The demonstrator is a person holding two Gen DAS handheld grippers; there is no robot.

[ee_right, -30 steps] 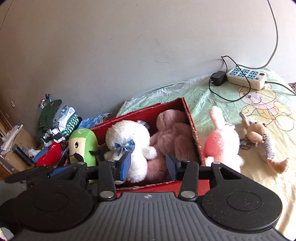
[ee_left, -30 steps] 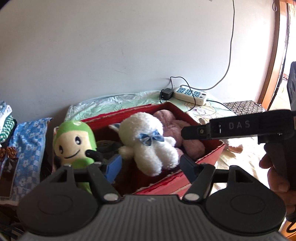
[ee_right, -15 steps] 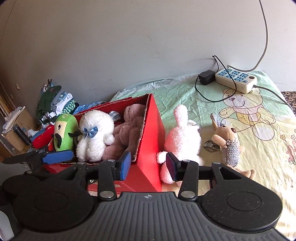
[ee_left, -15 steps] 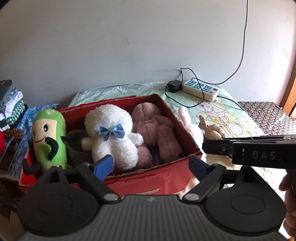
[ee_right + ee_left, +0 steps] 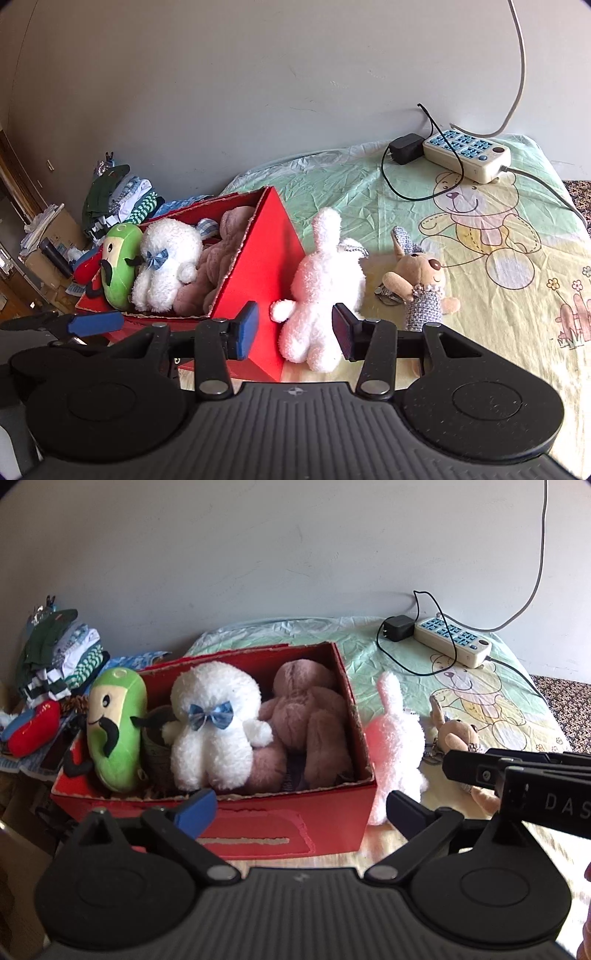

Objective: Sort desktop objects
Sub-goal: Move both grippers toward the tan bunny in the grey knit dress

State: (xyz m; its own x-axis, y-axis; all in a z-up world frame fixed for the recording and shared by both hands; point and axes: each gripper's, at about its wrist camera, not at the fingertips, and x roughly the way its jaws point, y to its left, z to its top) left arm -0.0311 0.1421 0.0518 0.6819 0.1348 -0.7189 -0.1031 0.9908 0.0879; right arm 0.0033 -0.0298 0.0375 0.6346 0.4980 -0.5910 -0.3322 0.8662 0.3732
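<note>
Step in hand: approach to the next loose toy. Three plush toys already sit in the red box (image 5: 258, 258); the pink rabbit (image 5: 325, 291) and the small brown bunny (image 5: 417, 280) remain on the bedspread (image 5: 498, 221).
Right gripper (image 5: 291, 328): jaws narrow, nothing between the pads; they frame the rabbit's lower body from the near side without touching it.
Left gripper (image 5: 299, 805): jaws opening, nearly at their widest, nothing held; the box's front wall lies just ahead of them.
Rabbit, location: directly ahead of the right gripper, just beside the box's outer side wall; ahead and to the right of the left gripper.
Rabbit, attitude: back turned to the right gripper, ears away from it. Long axis runs from the near feet up to the far ear tips, roughly along the gripper's line of sight.
Brown bunny: ahead and right of the right gripper, lying face up, near the rabbit but apart.
Next move, judged: the right jaws look too narrow for the rabbit's body; they need to widen, advance, then close across the torso, square to the long axis.
Risk, judged: soft pile may slip from a shallow pinch.
</note>
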